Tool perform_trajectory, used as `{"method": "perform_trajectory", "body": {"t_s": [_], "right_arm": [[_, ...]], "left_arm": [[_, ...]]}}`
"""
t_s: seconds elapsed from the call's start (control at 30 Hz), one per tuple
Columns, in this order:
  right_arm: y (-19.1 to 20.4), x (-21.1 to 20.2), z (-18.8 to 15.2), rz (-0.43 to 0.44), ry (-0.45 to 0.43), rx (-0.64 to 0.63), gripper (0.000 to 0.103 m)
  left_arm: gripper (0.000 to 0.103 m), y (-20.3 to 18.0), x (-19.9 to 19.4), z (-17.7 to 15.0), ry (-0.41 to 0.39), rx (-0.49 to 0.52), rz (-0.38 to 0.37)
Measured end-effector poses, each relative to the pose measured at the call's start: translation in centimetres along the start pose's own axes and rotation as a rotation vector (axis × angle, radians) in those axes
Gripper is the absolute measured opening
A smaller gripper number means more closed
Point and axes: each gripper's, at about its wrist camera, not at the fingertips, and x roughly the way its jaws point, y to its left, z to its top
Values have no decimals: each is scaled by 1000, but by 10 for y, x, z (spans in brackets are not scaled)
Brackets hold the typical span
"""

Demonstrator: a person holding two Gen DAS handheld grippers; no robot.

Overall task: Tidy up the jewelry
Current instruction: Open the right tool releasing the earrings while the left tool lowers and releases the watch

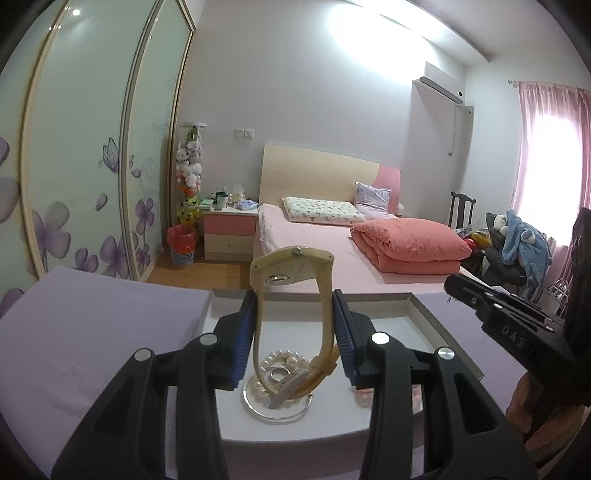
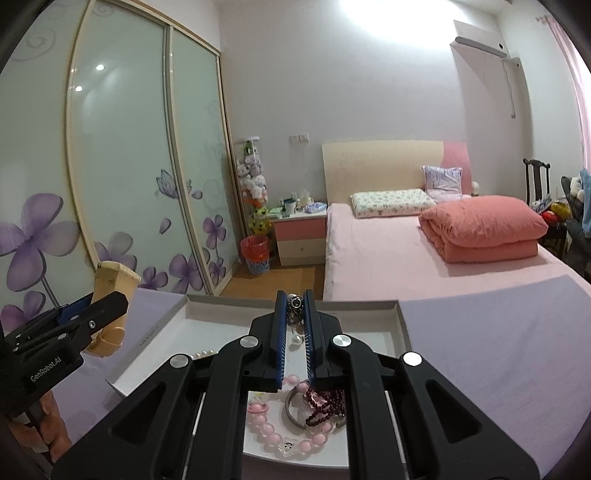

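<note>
Left hand-held gripper (image 1: 295,325) clamped on cream watch (image 1: 291,291), centre frame above white box (image 1: 417,314). Right hand-held gripper (image 2: 295,321) closed tight on small dark metal charm (image 2: 295,306). Pearl bracelet (image 1: 280,363) lying low-centre inside box.

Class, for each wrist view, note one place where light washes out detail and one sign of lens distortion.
Left wrist view: the window behind the pink curtain is blown out white, and the wardrobe doors bow into curves. Right wrist view: glare whitens the ceiling, and the door frames bend; dark corners ring both pictures.
</note>
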Motion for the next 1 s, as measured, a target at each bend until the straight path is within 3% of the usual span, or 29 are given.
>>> {"method": "perform_trajectory", "body": {"t_s": [0.13,0.2,0.27,0.3,0.83,0.9,0.97,1.0], "right_arm": [[0,12,-5,8,30,12,12],[-1,16,-8,12,47,16,18],[-3,16,-8,9,49,19,39],[-4,14,-8,6,41,26,41],[-3,12,-7,7,33,26,42],[-3,13,-8,9,40,25,42],[-1,15,-10,10,49,19,42],[0,15,-10,11,51,16,42]], "left_arm": [[40,-2,15,-9,29,6,-1],[40,-2,20,-14,43,8,-5],[40,-1,23,-16,47,11,-5],[40,0,24,-16,48,11,-6],[41,0,35,-24,69,15,-14],[46,-1,35,-25,68,16,-12],[66,1,36,-24,68,7,-11],[69,2,34,-24,50,3,-9]]}}
